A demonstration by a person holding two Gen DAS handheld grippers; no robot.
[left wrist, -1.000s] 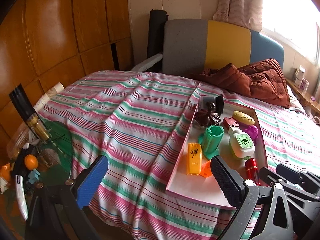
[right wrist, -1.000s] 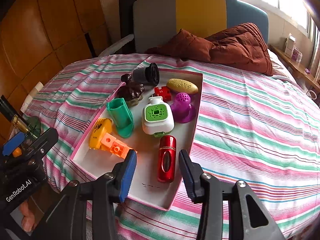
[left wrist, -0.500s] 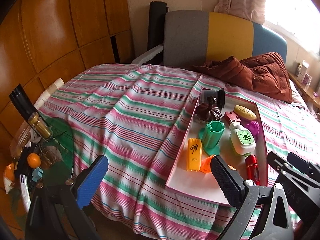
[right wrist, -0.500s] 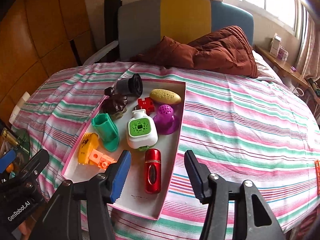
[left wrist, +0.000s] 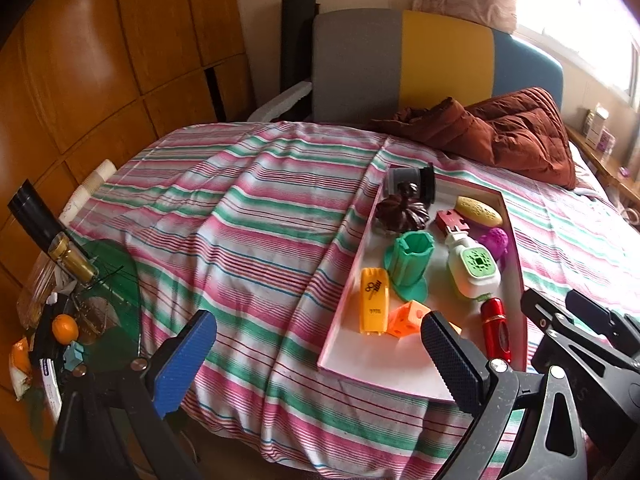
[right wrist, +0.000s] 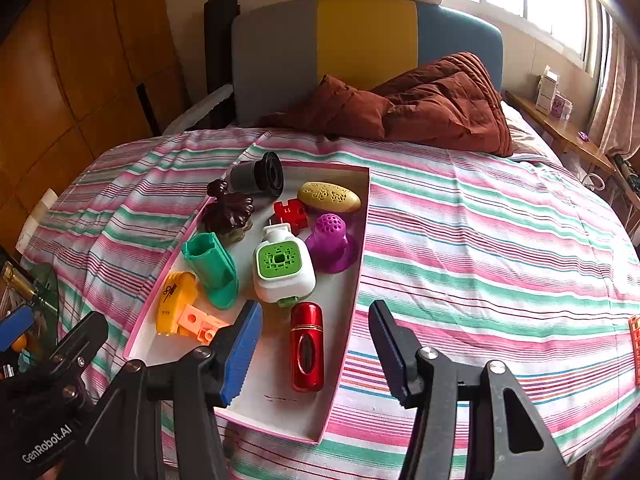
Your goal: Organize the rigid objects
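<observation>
Right tool (right wrist: 314, 350) gapes above red cylinder (right wrist: 307, 346), lengthwise toward it.

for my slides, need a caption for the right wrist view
Open right gripper hovering over a red bottle in a toy-filled tray on a striped bed.

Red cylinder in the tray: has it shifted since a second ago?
No. The red cylinder lies where it did, just below the white-and-green box, near the tray's right wall. Only the camera view has shifted.
</observation>
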